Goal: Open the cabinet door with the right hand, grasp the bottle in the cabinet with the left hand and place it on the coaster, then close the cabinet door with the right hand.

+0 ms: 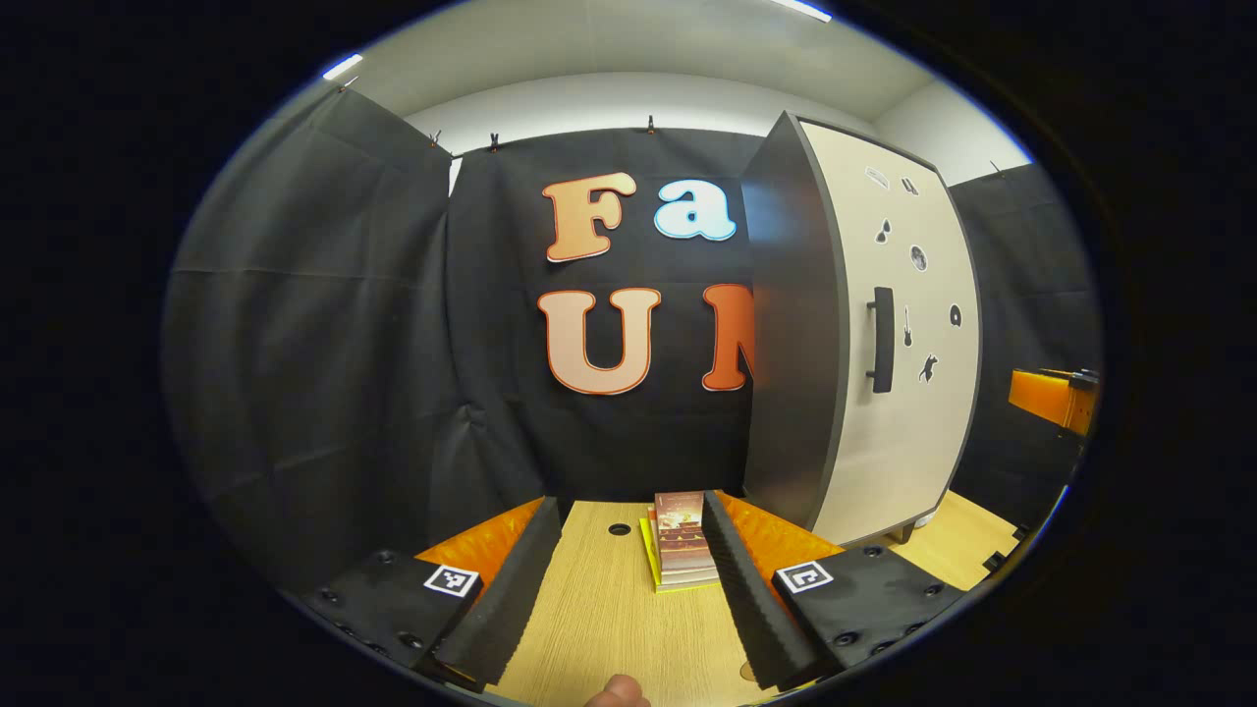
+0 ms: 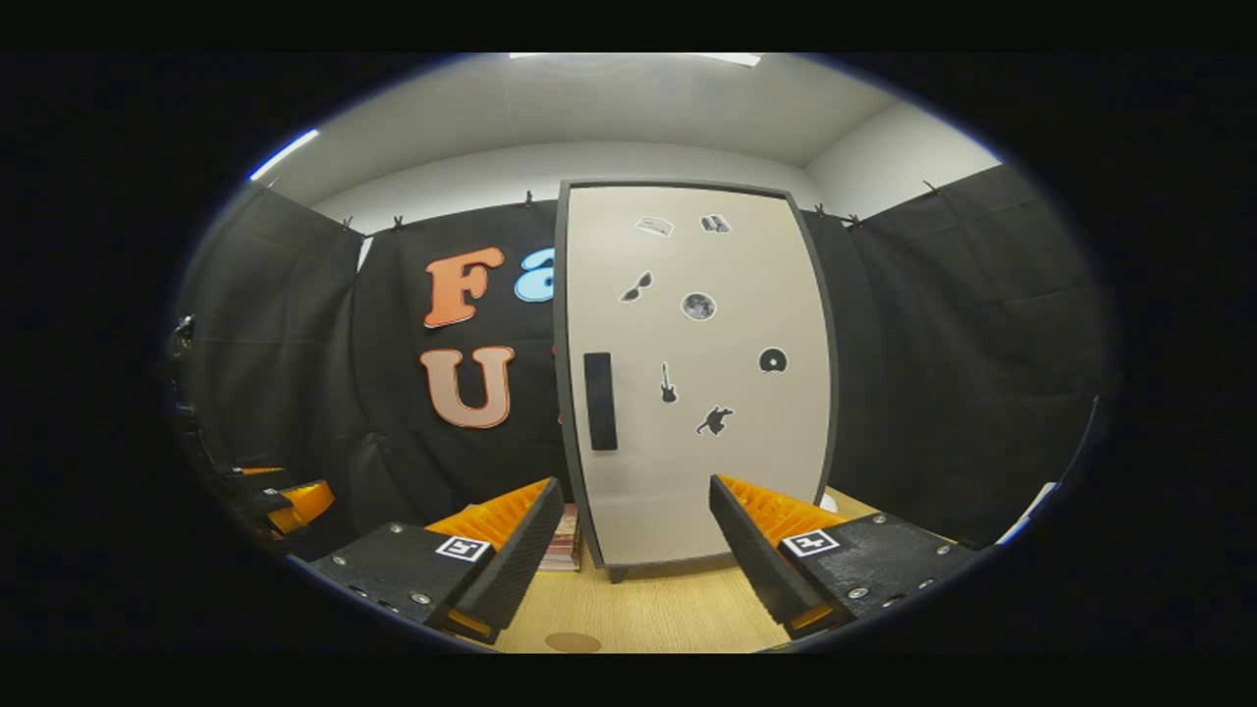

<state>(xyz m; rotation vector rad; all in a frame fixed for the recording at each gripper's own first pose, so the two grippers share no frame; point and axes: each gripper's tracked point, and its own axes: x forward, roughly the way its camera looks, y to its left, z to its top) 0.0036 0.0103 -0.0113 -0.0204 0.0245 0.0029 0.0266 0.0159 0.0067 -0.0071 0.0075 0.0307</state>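
Wooden table (image 1: pixel 599 609) bears books (image 1: pixel 683 545) beside cabinet (image 1: pixel 884 344).

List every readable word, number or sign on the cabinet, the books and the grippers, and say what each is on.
Cabinet door: small black picture stickers, no words.
Stack of books: cover print too small and blurred to read.
Left gripper: a black-and-white square marker on each finger, a pattern, no text.
Right gripper: the same markers, no text.

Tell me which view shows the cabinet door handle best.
The right gripper view: the handle faces the camera squarely on the closed cabinet door. The left gripper view catches it obliquely, showing that it stands off the door.
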